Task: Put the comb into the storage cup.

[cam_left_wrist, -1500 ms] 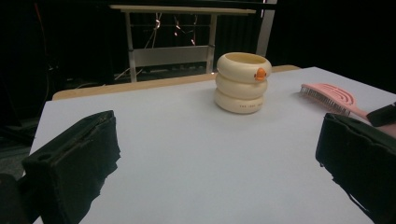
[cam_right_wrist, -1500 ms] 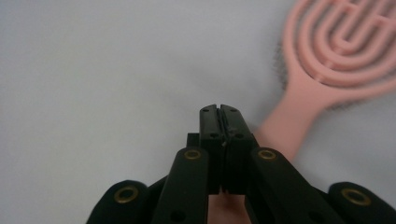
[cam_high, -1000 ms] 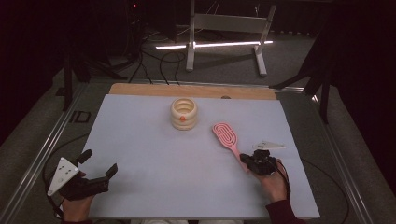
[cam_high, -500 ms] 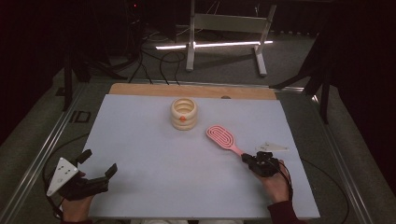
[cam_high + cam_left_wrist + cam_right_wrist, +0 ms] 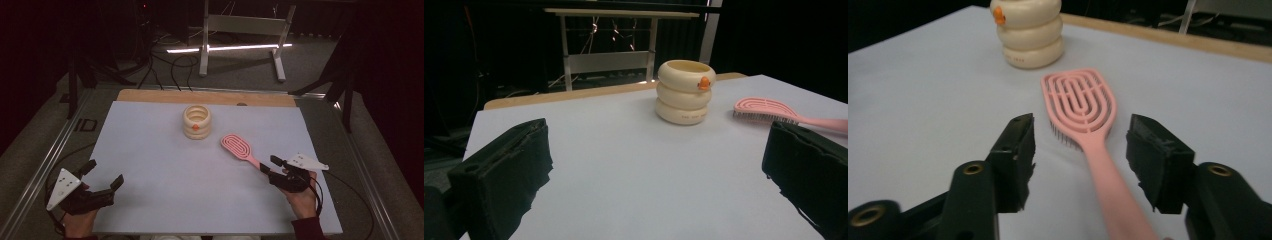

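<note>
Pink Brush Released: Risks at the Handle

Pink plastic makes up the brush (image 5: pixel 239 148), which lies flat on the white table (image 5: pixel 160 170), bristles down, just right of the cream ringed cup (image 5: pixel 197 121) and apart from it. In the right gripper view the handle runs between the spread jaws of the right tongs (image 5: pixel 1080 150); these jaws have just been opening, and neither pad presses on the handle. The left tongs (image 5: pixel 102 176) rest at the near left corner, jaws spread wide with nothing between them, well apart from both things.

Likely faults from this state:

- Snagging. The handle lies close to both pads. A withdrawal that drifts sideways probably drags the handle and swings the brush head across the table.
- Collision with the cup. A swing of the head toward the cup could nudge it, since the gap between them is small.
- Poor re-grip. Closing on the thin, smooth handle off-centre may let it pivot or slip out of the pads.
</note>
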